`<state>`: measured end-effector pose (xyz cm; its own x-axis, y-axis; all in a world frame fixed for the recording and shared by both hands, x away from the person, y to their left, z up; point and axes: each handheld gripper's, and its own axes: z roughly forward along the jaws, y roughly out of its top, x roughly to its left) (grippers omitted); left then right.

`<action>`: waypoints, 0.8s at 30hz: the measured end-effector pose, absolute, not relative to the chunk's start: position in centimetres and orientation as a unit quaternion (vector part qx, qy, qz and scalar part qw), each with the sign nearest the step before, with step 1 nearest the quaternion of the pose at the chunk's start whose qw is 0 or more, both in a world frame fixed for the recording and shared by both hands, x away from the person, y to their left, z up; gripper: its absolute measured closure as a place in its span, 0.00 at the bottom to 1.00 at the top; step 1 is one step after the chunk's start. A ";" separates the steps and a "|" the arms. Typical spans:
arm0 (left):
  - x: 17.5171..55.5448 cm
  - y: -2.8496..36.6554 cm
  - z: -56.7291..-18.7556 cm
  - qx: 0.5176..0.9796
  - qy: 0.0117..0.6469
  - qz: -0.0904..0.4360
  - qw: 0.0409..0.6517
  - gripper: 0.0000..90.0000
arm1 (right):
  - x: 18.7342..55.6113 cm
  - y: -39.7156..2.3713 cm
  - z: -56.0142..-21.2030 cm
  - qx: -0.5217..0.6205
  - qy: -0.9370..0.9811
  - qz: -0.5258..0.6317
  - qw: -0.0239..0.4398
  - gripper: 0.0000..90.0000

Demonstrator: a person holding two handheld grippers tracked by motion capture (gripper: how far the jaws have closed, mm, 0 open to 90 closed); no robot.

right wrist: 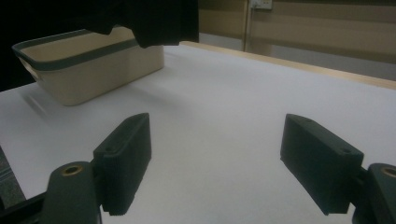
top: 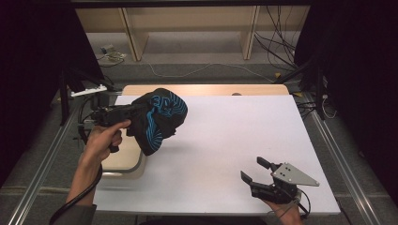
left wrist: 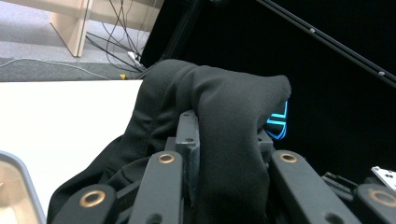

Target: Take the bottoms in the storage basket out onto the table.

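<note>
While carrying: I'm clamping the left gripper (top: pixel 133 112) on the black garment (top: pixel 157 119).
Right gripper (top: pixel 258 172): I'm idling it wide, empty.
Next: lowering into the basket (top: pixel 123 165), I judge.

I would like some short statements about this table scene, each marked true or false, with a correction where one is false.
1. The left tool grips a black cloth with blue lines. True.
2. The cloth lies flat on the white table. False: it hangs bunched from the left tool, lifted above the table.
3. The right tool stands open and holds nothing. True.
4. A beige bin with a grey rim stands on the table near the cloth. True.
5. The right tool touches the bin. False: it is far from it, near the table's front right corner.
</note>
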<state>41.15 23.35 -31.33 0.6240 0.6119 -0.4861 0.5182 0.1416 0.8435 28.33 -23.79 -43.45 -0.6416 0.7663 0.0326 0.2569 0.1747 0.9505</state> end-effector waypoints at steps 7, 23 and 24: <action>41.1 22.6 -31.3 0.656 0.429 0.034 0.620 0.82 | 28.3 -23.8 -43.5 0.352 0.729 0.538 0.235 0.28; 41.3 20.0 -31.8 0.673 0.416 0.022 0.611 0.81 | 28.4 -23.8 -43.5 0.351 0.729 0.538 0.235 0.28; 41.4 19.7 -31.8 0.673 0.416 0.020 0.611 0.81 | 28.4 -23.8 -43.5 0.352 0.729 0.538 0.236 0.28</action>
